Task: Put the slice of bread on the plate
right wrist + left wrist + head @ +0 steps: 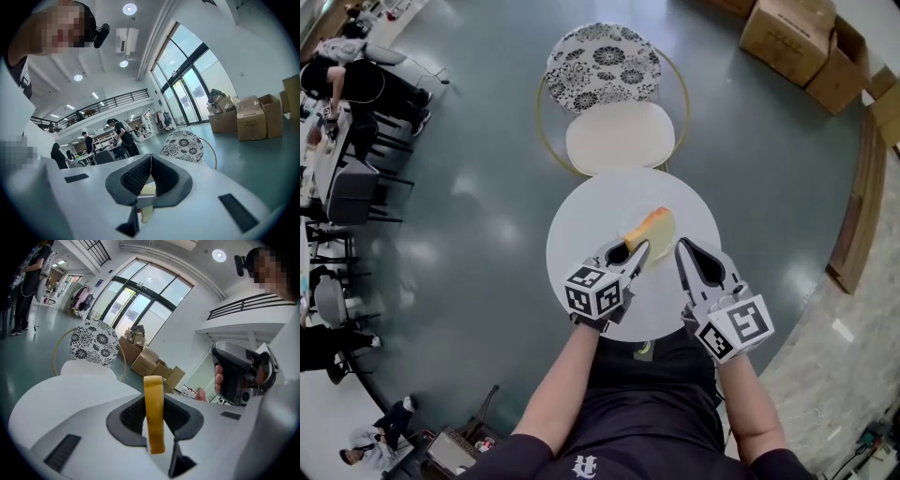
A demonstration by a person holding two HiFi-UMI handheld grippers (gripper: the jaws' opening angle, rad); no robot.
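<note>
The left tool [639, 251] clamps the bread slice [153, 413], likely soft, light and crushable, edge-on between its jaws. The right tool [682, 247] beside it is clenched and empty.

Both claws are crowding the near half of the round white table [586, 211], the right claw [684, 247] hanging just beside the bread slice [654, 225] the left claw [637, 251] is pinching, while the table's far-left part is lying bare and a chair [619, 139] is butting its far edge.
</note>
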